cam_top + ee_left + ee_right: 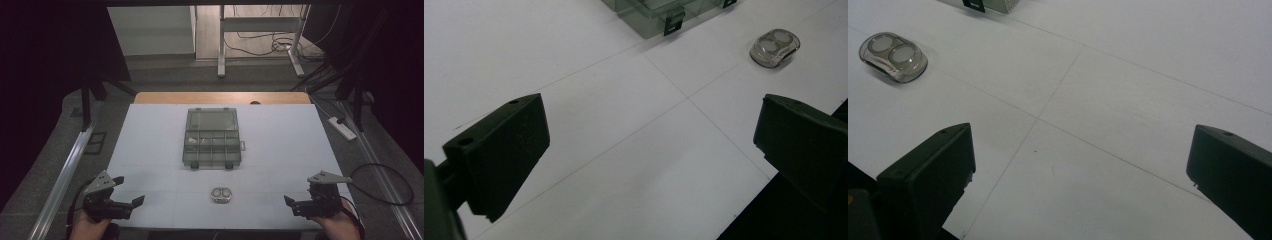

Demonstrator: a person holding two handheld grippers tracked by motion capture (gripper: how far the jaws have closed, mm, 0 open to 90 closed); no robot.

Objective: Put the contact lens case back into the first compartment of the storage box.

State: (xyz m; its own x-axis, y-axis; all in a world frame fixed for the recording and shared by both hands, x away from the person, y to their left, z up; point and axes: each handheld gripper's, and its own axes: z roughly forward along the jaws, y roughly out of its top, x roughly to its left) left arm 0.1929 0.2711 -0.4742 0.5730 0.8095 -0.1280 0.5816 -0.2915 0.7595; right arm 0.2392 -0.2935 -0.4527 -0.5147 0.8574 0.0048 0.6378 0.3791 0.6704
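A clear grey compartment box [212, 139] lies open in the middle of the white table, its lid folded back away from me. In front of it sits a small clear oval case [222, 195] holding two round white pieces; it also lies at the top right in the left gripper view [775, 46] and the top left in the right gripper view [893, 55]. My left gripper [128, 193] rests at the near left corner, open and holding nothing [649, 145]. My right gripper [300, 202] rests at the near right corner, open and holding nothing [1078, 160].
The white table [150, 145] ends in a wooden strip at the far edge. A metal rail [70, 165] runs along the left side. A power strip [342, 128] and cables lie on the floor to the right. A desk frame [260, 40] stands beyond.
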